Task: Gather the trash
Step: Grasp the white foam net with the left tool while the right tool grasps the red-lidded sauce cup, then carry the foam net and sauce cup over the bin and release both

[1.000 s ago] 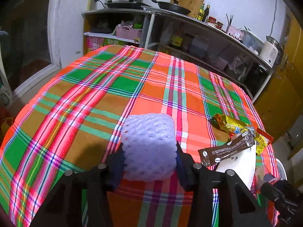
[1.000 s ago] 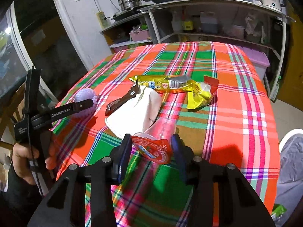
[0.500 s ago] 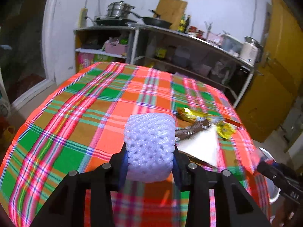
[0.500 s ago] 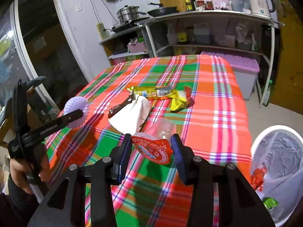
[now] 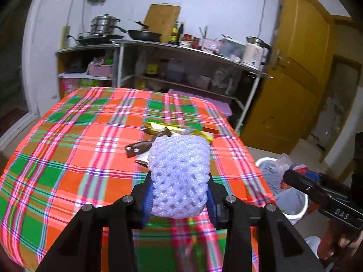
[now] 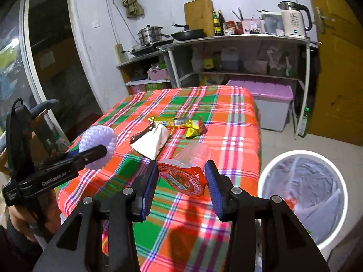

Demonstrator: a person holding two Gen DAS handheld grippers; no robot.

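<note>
Kitchen shelving with pans and a kettle lines the wall behind a table [image 6: 233, 117] under a plaid cloth. Beside the table, on the floor, stands a white bin [image 6: 302, 198] lined with a bag.

On the cloth lie 3 pieces not yet collected: a white paper [image 6: 152, 142], a yellow wrapper [image 6: 179, 122] and a brown sachet [image 6: 140, 134].

Above the near edge, the right gripper [image 6: 181, 179] pinches a clear cup [image 6: 188, 158] by its red lid; crushed thin plastic could pop free short of the bin.

Off to one side, the left gripper [image 5: 179, 195] clamps a foam net [image 5: 179, 176]; its jaws have just been closing. Springy foam may squirm out, or cling to the pads on release.
</note>
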